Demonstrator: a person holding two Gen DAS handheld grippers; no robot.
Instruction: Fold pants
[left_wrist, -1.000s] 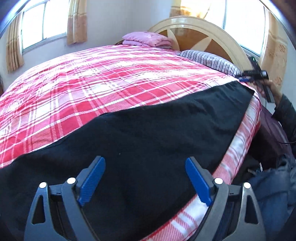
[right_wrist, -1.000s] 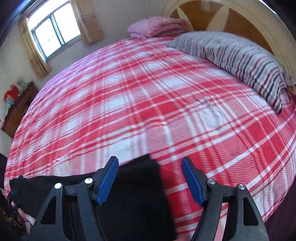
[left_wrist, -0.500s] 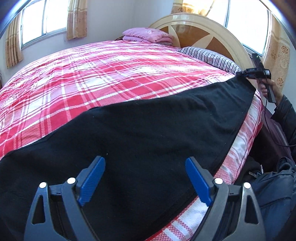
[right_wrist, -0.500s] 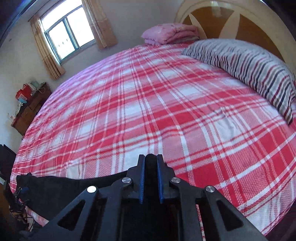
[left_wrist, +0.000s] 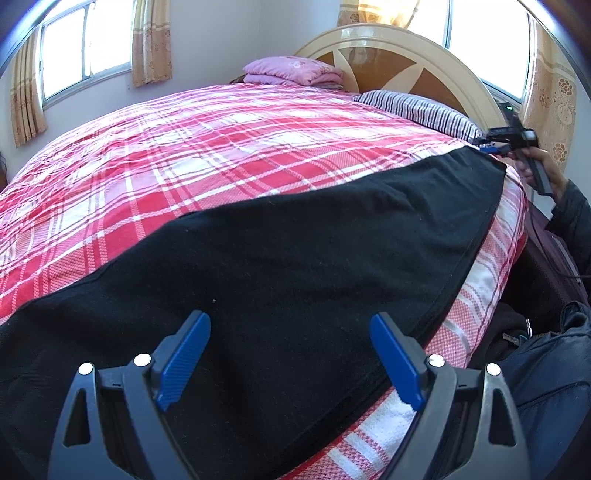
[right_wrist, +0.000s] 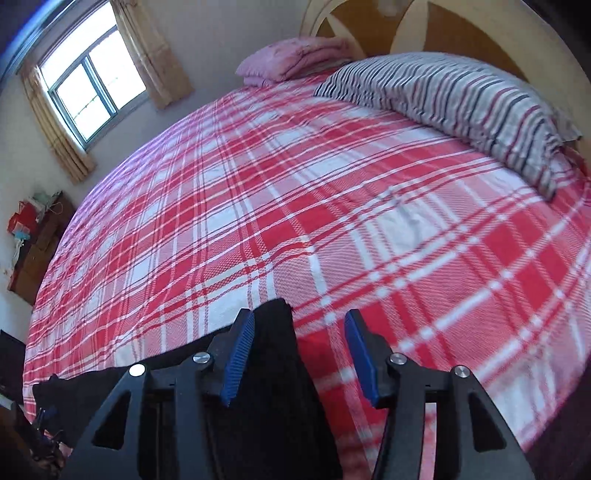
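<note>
the black pants (left_wrist: 295, 266) are being laid flat along the near edge of the red plaid bed (left_wrist: 192, 155), long axis running from gripper to gripper. the left gripper (left_wrist: 290, 354) is being held wide open above one end, gripping nothing. the right gripper (right_wrist: 299, 354) is being opened at the far corner, the fabric lying between the jaws, apparently not pinched.

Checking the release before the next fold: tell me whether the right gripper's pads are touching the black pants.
Cannot tell. In the right wrist view the right gripper is opening with the black pants corner between the jaws; the cloth lies against the left pad, clear of the other, but contact is not plain.
</note>
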